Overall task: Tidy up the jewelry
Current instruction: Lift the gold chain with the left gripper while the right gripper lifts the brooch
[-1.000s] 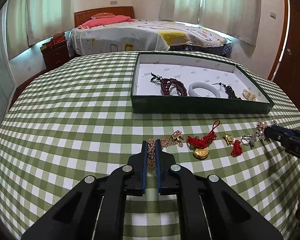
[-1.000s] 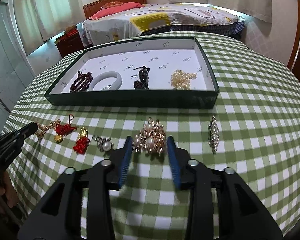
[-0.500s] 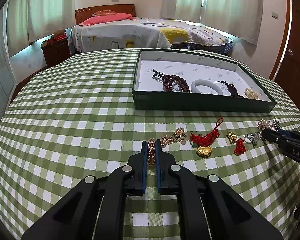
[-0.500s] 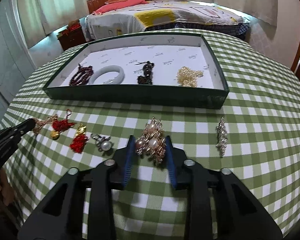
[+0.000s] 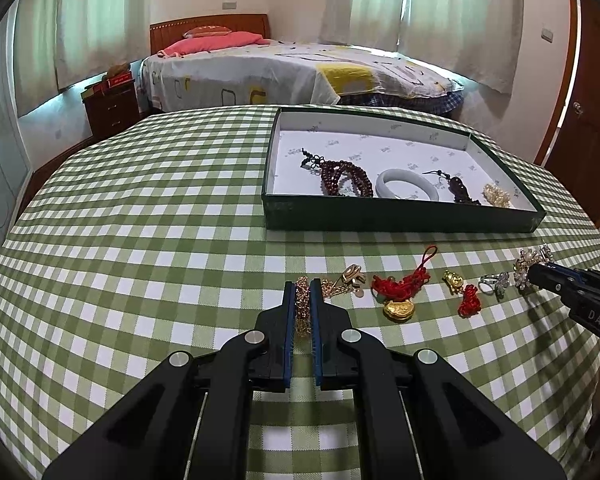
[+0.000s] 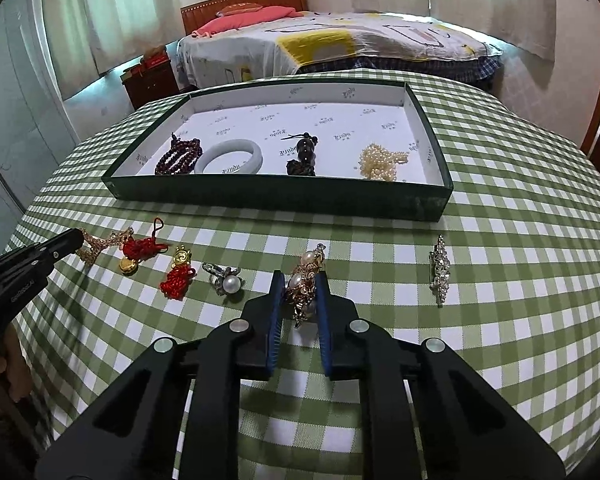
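Left gripper point(image 5: 303, 300) pinches the limp gold chain point(image 5: 302, 308); right gripper point(image 6: 300, 294) jaws clamp the knobbly, delicate pearl-and-gold brooch point(image 6: 306, 284) mid-body.

you're working in a home bedroom: a made bed point(image 5: 300, 72) with a wooden headboard point(image 5: 208, 26) and pink pillow point(image 5: 216, 42), a bedside cabinet point(image 5: 110, 106), curtained windows point(image 5: 416, 8), and a gingham-clothed table point(image 5: 140, 240).

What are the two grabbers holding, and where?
The left gripper pinches the gold chain at its near end. The right gripper squeezes the pearl brooch by its sides.
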`<state>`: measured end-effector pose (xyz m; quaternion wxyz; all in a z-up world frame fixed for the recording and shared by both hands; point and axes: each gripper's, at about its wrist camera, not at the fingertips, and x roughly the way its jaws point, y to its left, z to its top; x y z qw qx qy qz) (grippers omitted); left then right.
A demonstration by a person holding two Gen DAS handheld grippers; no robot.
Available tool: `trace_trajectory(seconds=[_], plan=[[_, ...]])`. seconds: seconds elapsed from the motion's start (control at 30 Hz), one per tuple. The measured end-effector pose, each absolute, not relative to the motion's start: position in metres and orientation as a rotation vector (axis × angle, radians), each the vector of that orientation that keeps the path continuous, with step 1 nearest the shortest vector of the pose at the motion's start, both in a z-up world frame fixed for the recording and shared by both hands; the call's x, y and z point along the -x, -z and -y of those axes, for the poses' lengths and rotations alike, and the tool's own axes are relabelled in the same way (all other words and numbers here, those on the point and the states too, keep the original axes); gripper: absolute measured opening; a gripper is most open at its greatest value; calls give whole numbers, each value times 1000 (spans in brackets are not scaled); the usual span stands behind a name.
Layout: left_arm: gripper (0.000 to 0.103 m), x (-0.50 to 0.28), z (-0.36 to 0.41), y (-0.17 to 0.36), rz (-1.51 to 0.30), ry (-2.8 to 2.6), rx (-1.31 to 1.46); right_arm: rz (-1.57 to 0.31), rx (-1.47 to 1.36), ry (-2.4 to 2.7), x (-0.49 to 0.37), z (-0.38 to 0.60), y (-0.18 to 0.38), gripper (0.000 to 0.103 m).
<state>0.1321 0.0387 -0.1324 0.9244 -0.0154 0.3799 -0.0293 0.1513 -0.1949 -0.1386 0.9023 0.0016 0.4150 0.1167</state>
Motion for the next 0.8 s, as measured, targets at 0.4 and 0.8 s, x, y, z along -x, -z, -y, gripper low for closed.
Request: trace_trajectory(seconds=[0.4, 0.8], plan=[[8, -127, -36, 111, -735, 72, 35, -815, -15, -248, -142, 196, 121, 16], [8, -116, -33, 81, -670, 92, 47, -756, -24, -257, -129, 198, 95, 16]])
